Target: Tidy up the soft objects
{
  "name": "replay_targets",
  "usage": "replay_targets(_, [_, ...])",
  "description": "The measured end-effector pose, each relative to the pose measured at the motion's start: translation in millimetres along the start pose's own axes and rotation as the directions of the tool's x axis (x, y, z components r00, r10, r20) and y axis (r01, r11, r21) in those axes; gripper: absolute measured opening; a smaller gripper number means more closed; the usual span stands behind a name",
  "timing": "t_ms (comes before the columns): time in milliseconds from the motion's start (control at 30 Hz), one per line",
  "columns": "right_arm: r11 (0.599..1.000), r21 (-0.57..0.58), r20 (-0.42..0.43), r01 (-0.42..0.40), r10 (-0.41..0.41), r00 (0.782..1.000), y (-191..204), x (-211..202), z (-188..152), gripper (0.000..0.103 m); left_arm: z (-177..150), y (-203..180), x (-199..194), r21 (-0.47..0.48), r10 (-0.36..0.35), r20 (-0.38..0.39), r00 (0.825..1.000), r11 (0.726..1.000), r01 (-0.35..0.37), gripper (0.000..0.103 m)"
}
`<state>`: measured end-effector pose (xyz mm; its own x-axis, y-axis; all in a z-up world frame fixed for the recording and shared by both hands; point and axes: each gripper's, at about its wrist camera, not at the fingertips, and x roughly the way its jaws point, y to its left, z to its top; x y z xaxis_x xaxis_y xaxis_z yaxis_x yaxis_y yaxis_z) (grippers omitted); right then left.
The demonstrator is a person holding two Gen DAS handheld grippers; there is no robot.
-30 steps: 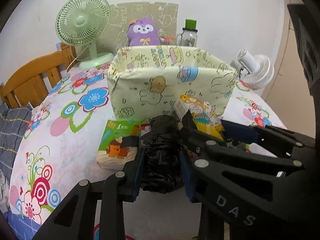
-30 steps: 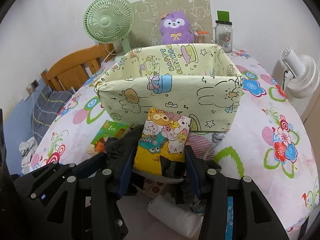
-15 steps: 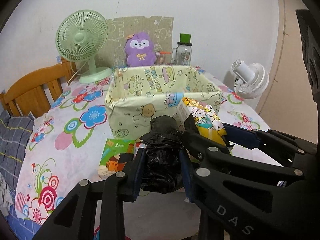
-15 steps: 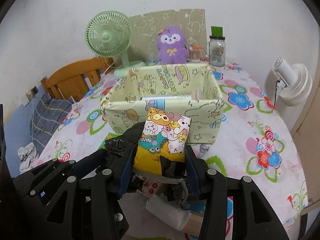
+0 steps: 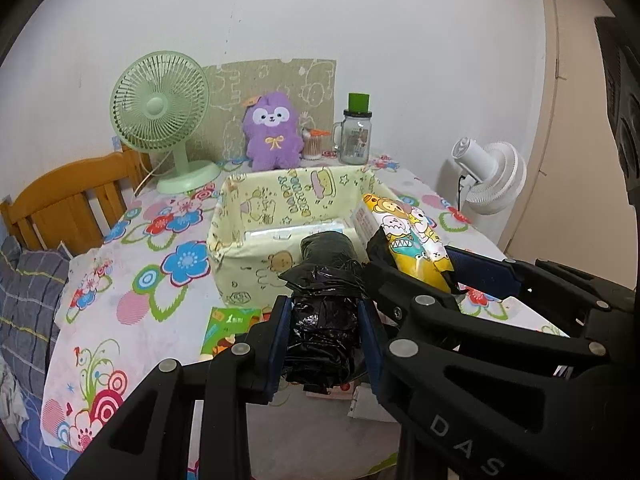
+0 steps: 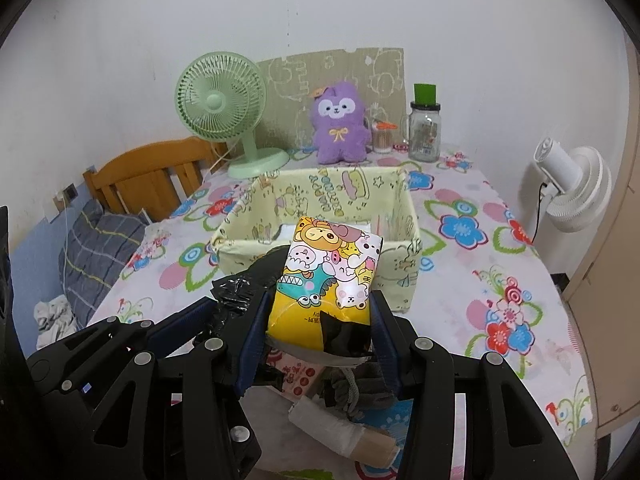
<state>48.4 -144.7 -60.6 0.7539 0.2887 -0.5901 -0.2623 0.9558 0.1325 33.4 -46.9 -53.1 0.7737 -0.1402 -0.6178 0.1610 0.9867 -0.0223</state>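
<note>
Centrally, low in the left wrist view, a black plastic bundle (image 5: 324,320) is clamped between the nearly closed blue pads of the left gripper (image 5: 325,340). To its right, a yellow cartoon packet (image 5: 412,244) is pinched by the right gripper (image 5: 452,276), whose jaws are set about half apart and pressed against the packet's sides. Both items are held raised in front of the near wall of a pale yellow fabric box (image 5: 256,256) seen mid-frame on the flowered tablecloth (image 5: 132,280). A flat clear packet is seen inside the box. A green fan (image 5: 162,108) and purple plush toy (image 5: 272,132) are placed behind, at upper left and upper centre.
</note>
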Motion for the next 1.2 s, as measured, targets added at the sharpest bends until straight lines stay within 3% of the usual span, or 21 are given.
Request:
replay_targets(633, [0.999, -0.006, 0.072, 0.031, -0.031, 0.997, -2.7, -30.5, 26.3, 0.053, 32.1, -9.1, -16.6, 0.020, -0.001, 0.052, 0.999, 1.000, 0.000, 0.034])
replay_targets(1200, [0.998, -0.016, 0.097, 0.058, -0.056, 0.994, -6.2, -23.3, 56.2, 0.053, 62.8, -3.0, -3.5, 0.019, 0.012, 0.067, 0.998, 1.000, -0.013, 0.034])
